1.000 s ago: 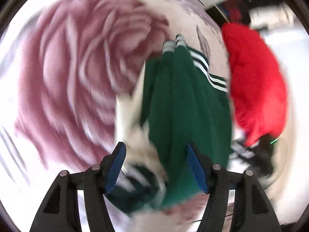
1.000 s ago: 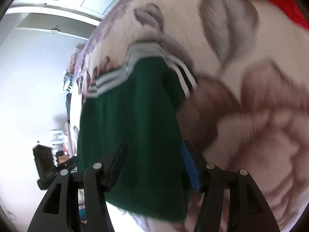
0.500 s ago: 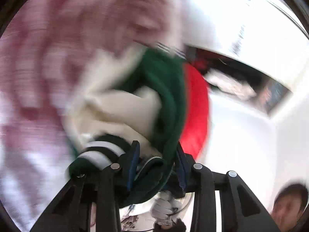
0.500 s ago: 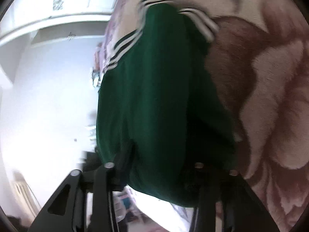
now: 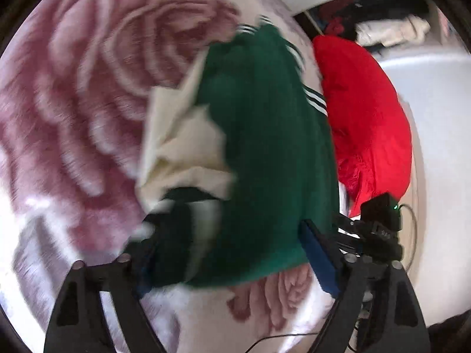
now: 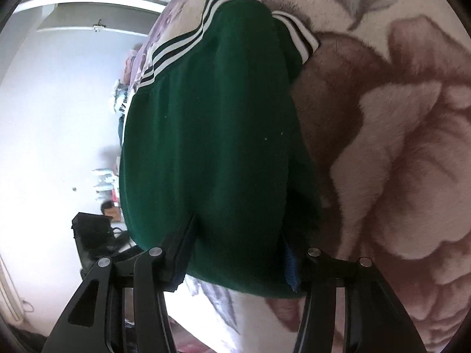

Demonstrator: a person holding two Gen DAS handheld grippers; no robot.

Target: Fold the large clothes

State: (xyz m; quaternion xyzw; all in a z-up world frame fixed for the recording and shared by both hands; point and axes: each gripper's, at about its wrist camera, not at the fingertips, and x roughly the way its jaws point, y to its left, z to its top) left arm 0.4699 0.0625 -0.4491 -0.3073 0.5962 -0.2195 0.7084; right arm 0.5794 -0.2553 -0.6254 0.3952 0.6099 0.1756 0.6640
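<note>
**Green jacket on the bed, both tongs around its near hem**

Green jacket (image 5: 265,147) lies bunched on the floral blanket (image 5: 88,103) covering the bed. Striped black-and-white cuffs and waistband sit at its far end (image 6: 182,47); cream lining (image 5: 182,135) is turned out on the left side in my left view. That view is motion-blurred, so fine detail there is unreliable.

My left tongs (image 5: 232,253): jaws have just been opening and stand wide. The jacket's near hem lies between them. The right blue pad (image 5: 318,261) is clear of the cloth with blanket showing beside it; the left pad is hidden behind a dark striped fold. I read this as released.

My right tongs (image 6: 238,253): jaws have just been opening too, and the jacket's near edge fills the gap between them. The cloth covers most of both pads, so I cannot tell whether they press on it.

A red garment (image 5: 368,117) lies beside the jacket toward the bed's edge, just touching it in my left view. A black device with a green light (image 5: 382,214) and cables sits near that red garment, by the bed's near edge.
</note>
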